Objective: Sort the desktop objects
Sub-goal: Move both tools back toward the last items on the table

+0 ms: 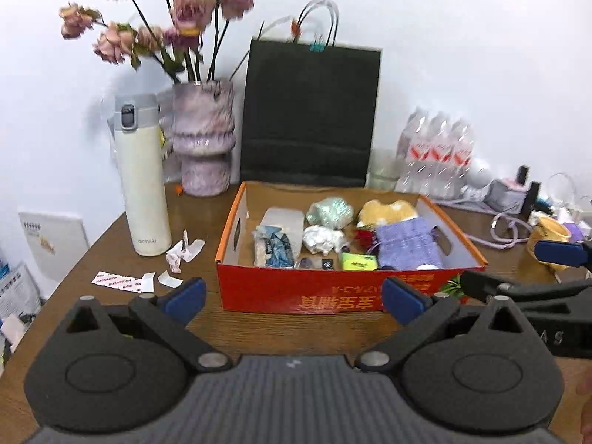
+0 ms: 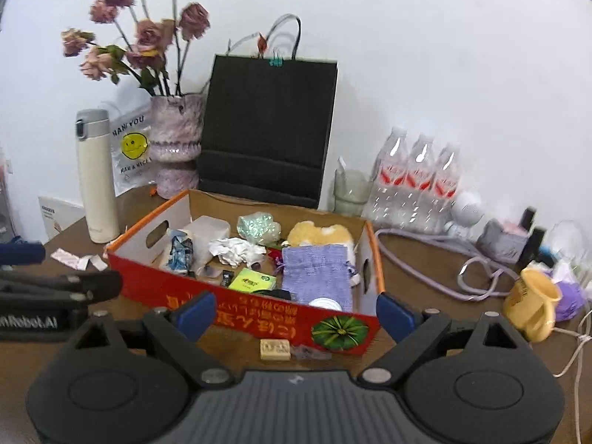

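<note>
From the left wrist view, the red cardboard box with orange rim (image 1: 333,288) sits on the brown wooden table (image 1: 111,244), its long axis running left to right across the picture and its printed long side facing the camera. Inside lie a lilac knitted pouch (image 1: 407,246), a crumpled white paper ball (image 1: 322,239) and a lime-green packet (image 1: 357,261). Bare table lies between box and camera; to the left, torn white paper scraps (image 1: 181,253) sit near a tall cream thermos flask (image 1: 142,185). A black paper bag (image 1: 310,114) stands just behind the box. The left gripper (image 1: 294,296) has its blue-padded jaws spread wide with nothing between them, pointing slightly downward at the box front. The right gripper (image 1: 518,277) enters from the right edge; its opening cannot be told here.

From the right wrist view, the box (image 2: 259,310) is turned, its long axis slanting from upper left to lower right. A small tan square block (image 2: 275,349) lies on the table just before its front wall. A yellow plastic cup (image 2: 536,307) lies tipped on its side, well apart to the right. The right gripper (image 2: 296,312) stands wide and empty, angled down.
</note>
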Motion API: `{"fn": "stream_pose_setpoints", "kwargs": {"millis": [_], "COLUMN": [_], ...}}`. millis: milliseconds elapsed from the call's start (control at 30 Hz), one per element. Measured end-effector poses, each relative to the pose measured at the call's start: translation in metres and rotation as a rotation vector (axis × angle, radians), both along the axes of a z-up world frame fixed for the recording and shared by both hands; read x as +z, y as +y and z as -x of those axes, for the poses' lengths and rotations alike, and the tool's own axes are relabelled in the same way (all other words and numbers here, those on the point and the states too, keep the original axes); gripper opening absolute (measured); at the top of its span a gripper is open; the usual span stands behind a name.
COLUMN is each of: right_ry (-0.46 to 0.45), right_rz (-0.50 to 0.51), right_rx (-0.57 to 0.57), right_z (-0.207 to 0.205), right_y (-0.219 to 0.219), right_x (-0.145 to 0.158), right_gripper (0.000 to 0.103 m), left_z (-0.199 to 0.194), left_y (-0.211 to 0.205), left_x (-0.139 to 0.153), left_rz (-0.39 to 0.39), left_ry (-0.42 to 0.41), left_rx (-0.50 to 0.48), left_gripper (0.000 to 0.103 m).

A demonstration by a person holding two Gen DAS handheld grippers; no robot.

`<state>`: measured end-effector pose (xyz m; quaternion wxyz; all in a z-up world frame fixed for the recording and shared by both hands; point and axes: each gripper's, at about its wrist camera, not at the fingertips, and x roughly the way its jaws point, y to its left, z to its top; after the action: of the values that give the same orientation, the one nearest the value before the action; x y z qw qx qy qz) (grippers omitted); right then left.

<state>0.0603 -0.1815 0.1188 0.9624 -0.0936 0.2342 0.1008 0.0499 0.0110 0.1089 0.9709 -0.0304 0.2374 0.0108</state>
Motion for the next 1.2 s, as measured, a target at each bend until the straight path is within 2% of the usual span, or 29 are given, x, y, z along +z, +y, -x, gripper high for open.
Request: {"fn": "stream_pose_setpoints", "kwargs": {"millis": [100, 200, 233, 300, 400, 500, 600, 700, 767, 833, 867, 900, 933, 967, 1100, 1133, 1167, 1200], "right_ry": [-0.049, -0.010, -0.017, -0.018, 0.005, 0.052, 0.087, 0.101, 0.121, 0.132, 0.130, 0.129, 0.131, 0.138, 0.161, 0.176, 0.190, 0.197], "right_rz": [0.004, -0.109, -0.113, -0.085, -0.072, -0.145, -0.200, -0.144, -0.144, -0.156, -0.157, -0.158, -0.164, -0.173, -0.199, -0.221, -0.249, -0.266], "right_rx": [0.054, 0.139, 0.145, 0.154, 0.137, 0.081, 0.071, 0.054, 0.076, 0.070, 0.063, 0.064, 0.071, 0.070, 0.046, 0.047, 0.049, 0.047], "right_z": [0.031, 0.054, 0.062, 0.076, 0.092, 0.091, 0.080, 0.065, 0.050, 0.037, 0.029, 0.020, 0.011, 0.000, -0.039, -0.049, -0.059, -0.066], "right_y": [-0.003, -0.021, -0.024, -0.028, -0.036, -0.049, -0.060, -0.058, -0.058, -0.060, -0.061, -0.063, -0.064, -0.066, -0.068, -0.069, -0.071, -0.072], "right_x": [-0.016, -0.037, -0.043, -0.056, -0.067, -0.069, -0.073, -0.081, -0.087, -0.090, -0.090, -0.091, -0.091, -0.092, -0.094, -0.096, -0.098, -0.099], "right_gripper": [0.094, 0.095, 0.099, 0.103, 0.103, 0.103, 0.102, 0.096, 0.089, 0.069, 0.064, 0.051, 0.032, 0.025, 0.026, 0.026, 0.028, 0.034], "left_z": [0.027, 0.053, 0.061, 0.074, 0.083, 0.081, 0.071, 0.061, 0.050, 0.038, 0.030, 0.024, 0.016, 0.008, -0.021, -0.028, -0.035, -0.040], "left_y": [0.004, 0.008, 0.008, 0.006, 0.002, -0.001, -0.007, -0.012, -0.017, -0.023, -0.026, -0.029, -0.031, -0.033, -0.043, -0.047, -0.051, -0.055], "left_x": [-0.016, -0.036, -0.042, -0.055, -0.068, -0.072, -0.075, -0.079, -0.080, -0.081, -0.082, -0.083, -0.084, -0.085, -0.088, -0.089, -0.090, -0.091], "left_rz": [0.051, 0.109, 0.113, 0.091, 0.055, 0.051, 0.043, 0.033, 0.019, 0.001, -0.007, -0.007, -0.001, 0.009, 0.032, 0.029, 0.023, 0.019], "left_ry": [-0.016, 0.002, 0.010, 0.030, 0.059, 0.061, 0.066, 0.074, 0.068, 0.063, 0.060, 0.061, 0.064, 0.072, 0.101, 0.105, 0.104, 0.104], "left_rx": [0.013, -0.004, -0.008, -0.020, -0.030, -0.039, -0.064, -0.089, -0.131, -0.165, -0.180, -0.188, -0.191, -0.192, -0.199, -0.206, -0.210, -0.216], "left_gripper": [0.103, 0.103, 0.103, 0.103, 0.103, 0.103, 0.103, 0.103, 0.103, 0.102, 0.100, 0.097, 0.095, 0.094, 0.082, 0.082, 0.082, 0.082]}}
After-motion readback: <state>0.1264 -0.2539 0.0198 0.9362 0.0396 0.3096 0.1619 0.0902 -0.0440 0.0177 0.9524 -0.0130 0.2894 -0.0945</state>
